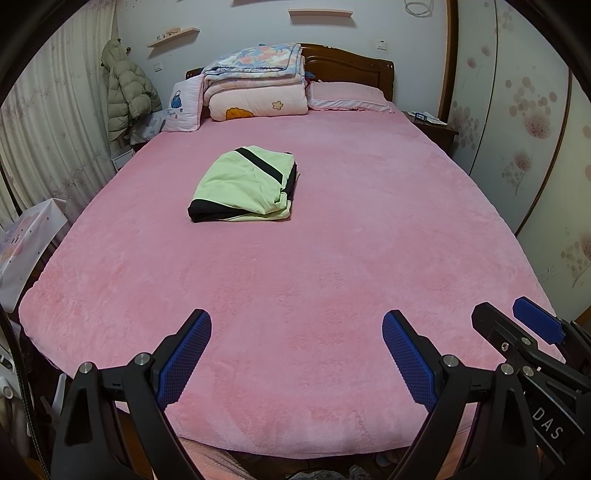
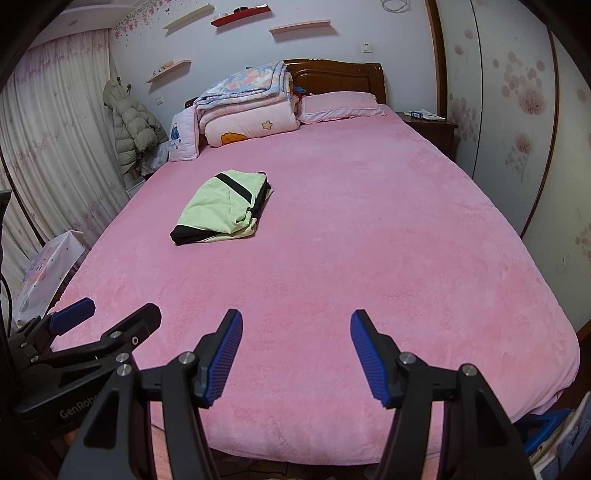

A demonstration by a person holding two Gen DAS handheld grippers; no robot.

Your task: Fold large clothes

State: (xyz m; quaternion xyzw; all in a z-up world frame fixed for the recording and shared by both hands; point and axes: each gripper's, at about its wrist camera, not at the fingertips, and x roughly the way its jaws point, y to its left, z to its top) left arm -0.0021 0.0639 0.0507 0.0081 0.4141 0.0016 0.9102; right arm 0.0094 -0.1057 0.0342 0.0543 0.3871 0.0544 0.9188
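Folded green garment laid mid-bed; both hand-held grippers, L & R, held wide apart, empty.

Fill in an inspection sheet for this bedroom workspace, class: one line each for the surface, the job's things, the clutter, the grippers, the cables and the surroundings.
Surface: pink bed cover, spread flat, mostly bare.
Job's things: green and black garment, already folded into a compact bundle, lying alone toward the head of the bed.
Clutter: stack of folded quilts and a pink pillow at the headboard.
Grippers: left gripper open, holding nothing; right gripper open, holding nothing; both hover over the foot of the bed, clear of the garment.
Cables: a white cord loop hangs on the wall; nothing seen on the bed.
Surroundings: curtains, a puffy coat hanging at left, a nightstand, a flowered wardrobe at right.
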